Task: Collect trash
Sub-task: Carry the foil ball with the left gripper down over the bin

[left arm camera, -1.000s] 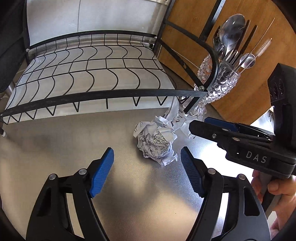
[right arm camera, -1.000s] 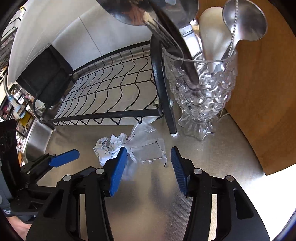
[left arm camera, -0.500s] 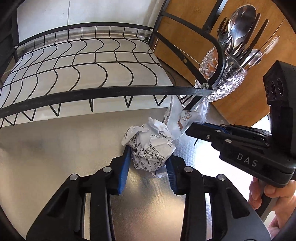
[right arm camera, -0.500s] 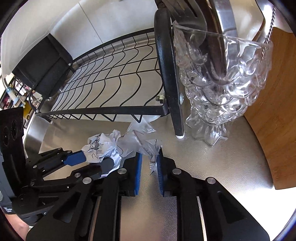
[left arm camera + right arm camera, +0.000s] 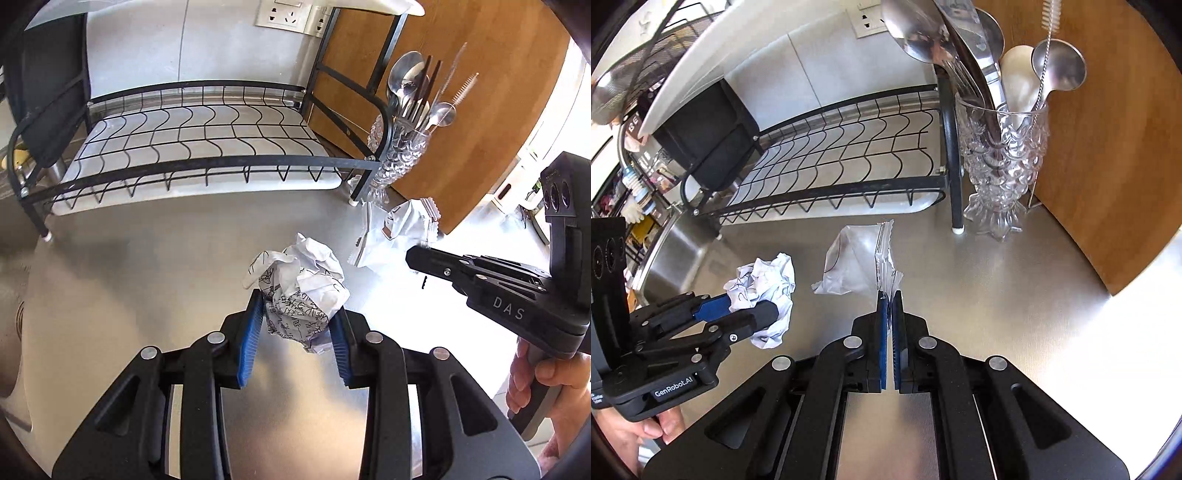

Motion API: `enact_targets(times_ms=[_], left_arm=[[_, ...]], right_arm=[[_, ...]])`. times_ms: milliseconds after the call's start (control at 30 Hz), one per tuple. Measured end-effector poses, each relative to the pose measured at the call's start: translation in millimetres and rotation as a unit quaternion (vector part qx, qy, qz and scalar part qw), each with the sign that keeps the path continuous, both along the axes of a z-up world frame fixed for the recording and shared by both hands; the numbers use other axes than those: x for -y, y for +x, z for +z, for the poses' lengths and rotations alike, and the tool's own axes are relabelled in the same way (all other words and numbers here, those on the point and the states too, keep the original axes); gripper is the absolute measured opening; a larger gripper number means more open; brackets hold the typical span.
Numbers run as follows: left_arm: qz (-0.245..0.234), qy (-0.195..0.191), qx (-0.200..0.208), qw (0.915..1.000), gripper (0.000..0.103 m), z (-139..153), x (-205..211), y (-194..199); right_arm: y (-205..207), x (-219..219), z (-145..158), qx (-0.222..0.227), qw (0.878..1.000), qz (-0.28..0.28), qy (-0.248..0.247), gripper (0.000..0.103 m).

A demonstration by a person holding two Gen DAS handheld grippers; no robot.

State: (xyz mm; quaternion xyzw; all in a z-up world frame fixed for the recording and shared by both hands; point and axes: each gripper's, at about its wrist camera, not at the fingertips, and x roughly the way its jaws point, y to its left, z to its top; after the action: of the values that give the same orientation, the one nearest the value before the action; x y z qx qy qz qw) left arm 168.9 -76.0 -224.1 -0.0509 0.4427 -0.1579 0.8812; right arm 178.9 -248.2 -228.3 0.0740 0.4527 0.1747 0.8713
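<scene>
Both grippers have lifted, left (image 5: pixel 297 325) clamping crumpled paper (image 5: pixel 301 291), right (image 5: pixel 889 310) pinching plastic wrapper (image 5: pixel 857 262).

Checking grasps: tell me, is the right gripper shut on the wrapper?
Shut: the right gripper has its pads nearly together, pinching the edge of the wrapper.

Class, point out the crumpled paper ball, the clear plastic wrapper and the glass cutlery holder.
crumpled paper ball (image 5: pixel 301 291), left wrist view, printed front.
clear plastic wrapper (image 5: pixel 851 264), right wrist view, flat middle.
glass cutlery holder (image 5: pixel 1004 170), right wrist view, scaled body.
</scene>
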Motion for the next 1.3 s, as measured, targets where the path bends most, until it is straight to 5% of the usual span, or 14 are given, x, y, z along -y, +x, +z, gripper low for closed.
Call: enact_targets(times_ms=[467, 800, 967, 1300], left_arm=[[0.021, 0.02, 0.005, 0.9996, 0.033, 5, -75, -174], [0.067, -0.001, -0.036, 0.9971, 0.034, -30, -120, -269], [0.091, -0.004, -0.07, 0.9934, 0.034, -71, -129, -301], [0.097, -0.009, -0.125, 0.9874, 0.034, -177, -125, -311]], right_arm=[[-166, -59, 3, 0.008, 1.0, -0.013, 0.025, 0.003], [-256, -84, -7, -0.015, 0.999, 0.029, 0.029, 0.003], [-290, -94, -44, -0.052, 0.996, 0.068, 0.006, 0.003], [-309, -107, -164, -0.13, 0.987, 0.084, -0.043, 0.003]])
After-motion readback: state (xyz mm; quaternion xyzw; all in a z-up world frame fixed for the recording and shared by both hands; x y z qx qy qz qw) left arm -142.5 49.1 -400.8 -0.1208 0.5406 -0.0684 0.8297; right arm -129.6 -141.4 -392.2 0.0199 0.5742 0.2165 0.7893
